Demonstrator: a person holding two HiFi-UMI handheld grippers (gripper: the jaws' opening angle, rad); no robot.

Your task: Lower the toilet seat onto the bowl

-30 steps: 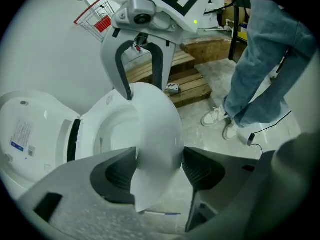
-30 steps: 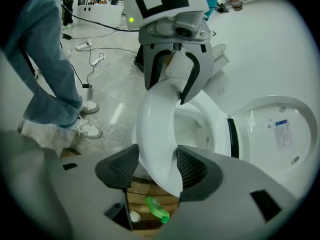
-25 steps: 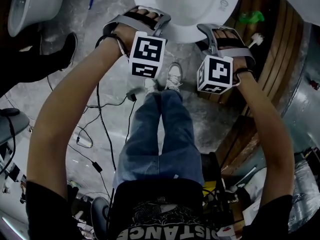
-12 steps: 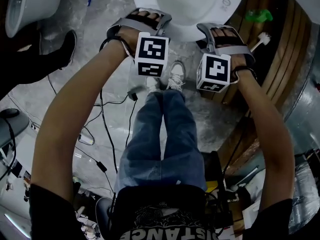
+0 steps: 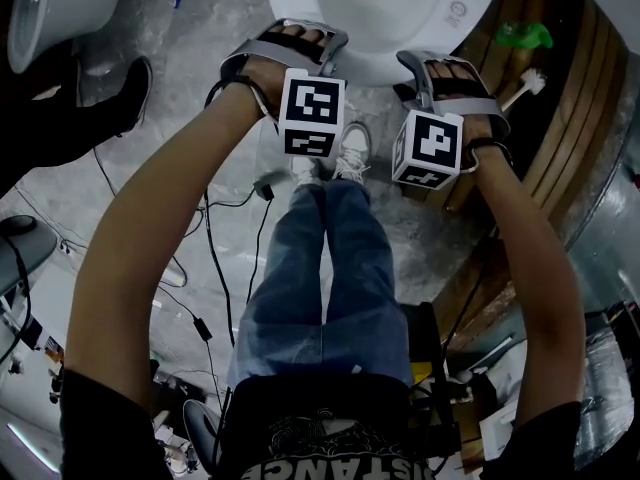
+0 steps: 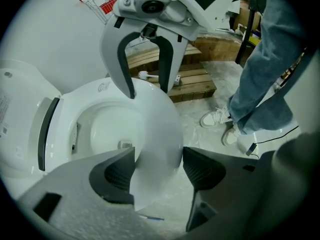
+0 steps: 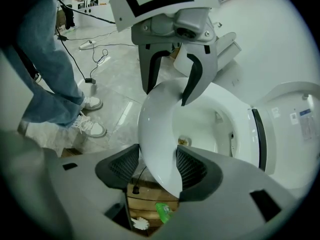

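Two pinches: my left hand-held gripper [image 6: 159,160] and right hand-held gripper [image 7: 158,164] each clamp the toilet seat [image 7: 150,126] rim, at 12 o'clock from me. Since a second ago both barely shifted; I judge the seat nearly down on the bowl [image 7: 201,125].

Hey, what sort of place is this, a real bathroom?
Probably a workshop or test area, not a home bathroom: the toilet stands beside a wooden pallet, cables trail across the floor, and what looks like a second toilet sits nearby.
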